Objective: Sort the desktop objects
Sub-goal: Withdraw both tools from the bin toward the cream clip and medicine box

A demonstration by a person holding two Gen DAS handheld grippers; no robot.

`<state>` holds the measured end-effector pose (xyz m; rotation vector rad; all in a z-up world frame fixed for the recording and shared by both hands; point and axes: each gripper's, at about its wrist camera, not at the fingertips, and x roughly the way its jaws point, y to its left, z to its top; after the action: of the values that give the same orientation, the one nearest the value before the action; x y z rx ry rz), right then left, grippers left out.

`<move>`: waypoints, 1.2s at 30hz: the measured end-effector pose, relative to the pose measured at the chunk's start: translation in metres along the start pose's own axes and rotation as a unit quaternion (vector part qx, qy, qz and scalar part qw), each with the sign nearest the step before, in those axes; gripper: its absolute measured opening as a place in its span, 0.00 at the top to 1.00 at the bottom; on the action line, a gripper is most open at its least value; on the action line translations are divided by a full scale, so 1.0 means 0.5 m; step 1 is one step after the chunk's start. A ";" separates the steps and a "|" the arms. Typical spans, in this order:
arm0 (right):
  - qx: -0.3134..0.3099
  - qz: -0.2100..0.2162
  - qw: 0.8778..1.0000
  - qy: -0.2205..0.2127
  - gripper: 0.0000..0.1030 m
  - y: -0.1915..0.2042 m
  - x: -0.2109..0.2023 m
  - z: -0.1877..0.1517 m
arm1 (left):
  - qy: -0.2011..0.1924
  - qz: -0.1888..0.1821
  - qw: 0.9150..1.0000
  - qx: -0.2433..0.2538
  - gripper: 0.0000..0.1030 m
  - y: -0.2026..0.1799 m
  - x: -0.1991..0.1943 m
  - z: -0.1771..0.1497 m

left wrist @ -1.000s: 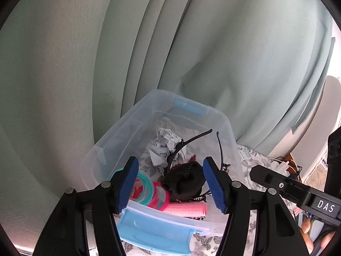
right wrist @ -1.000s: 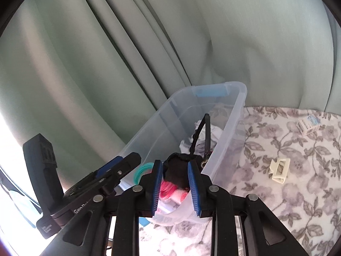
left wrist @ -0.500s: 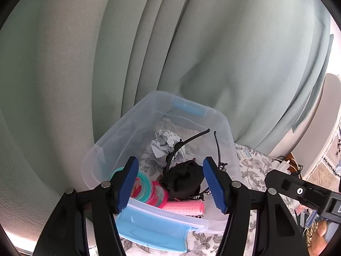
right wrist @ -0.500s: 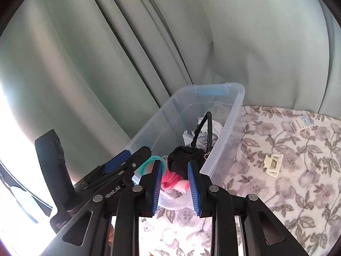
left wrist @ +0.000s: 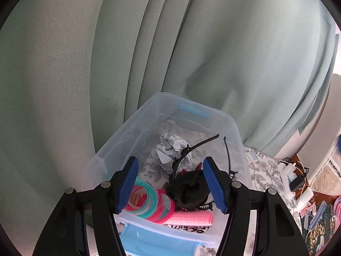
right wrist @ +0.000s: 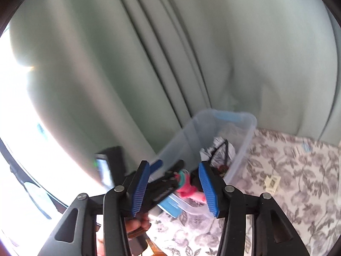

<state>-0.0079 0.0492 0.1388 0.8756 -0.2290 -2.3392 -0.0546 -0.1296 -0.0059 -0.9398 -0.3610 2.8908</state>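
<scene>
1. The clear plastic bin [left wrist: 232, 128] sits on the table with the flowered cloth [right wrist: 298, 170], right in front of the green curtain [left wrist: 234, 53]. Everything below is placed from this bin.
2. Inside the bin, at the near end, lies a black hair bun [left wrist: 187, 189]. It looks soft, fluffy and very light. Pinch its round middle gently.
3. Next to the bun in the bin are pink and teal rings [left wrist: 149, 200], a pink hair roller [left wrist: 189, 218], a black headband [left wrist: 196, 147] and a crumpled paper ball [left wrist: 170, 147]. The headband is thin and springy, so hold its curved middle. The paper ball will squash easily.
4. Outside the bin, to its right on the cloth, lies a small cream hair clip [right wrist: 271, 183]. It is hard, light and a bit slippery. Grab it across its flat sides.
5. The left hand-held gripper [left wrist: 170, 185] hangs over the bin's near end, wide apart and holding nothing.
6. The right hand-held gripper [right wrist: 173, 189] has just been opening. Nothing is between its pads.
</scene>
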 end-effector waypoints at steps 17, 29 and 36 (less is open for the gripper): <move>0.022 0.039 0.999 0.021 0.45 0.003 0.012 0.030 | 0.025 0.005 1.000 -0.005 0.38 0.011 0.054 0.005; 0.033 0.052 0.998 0.006 0.45 0.006 -0.020 0.023 | 0.024 0.004 1.000 0.001 0.38 -0.002 0.050 0.012; 0.027 0.050 0.998 -0.008 0.45 0.015 -0.050 0.013 | 0.017 0.001 1.000 0.009 0.38 -0.018 0.021 0.014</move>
<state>0.0060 0.0582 0.1598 0.8526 -0.3371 -2.2578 -0.0672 -0.1208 -0.0039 -0.9847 -0.3319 2.8722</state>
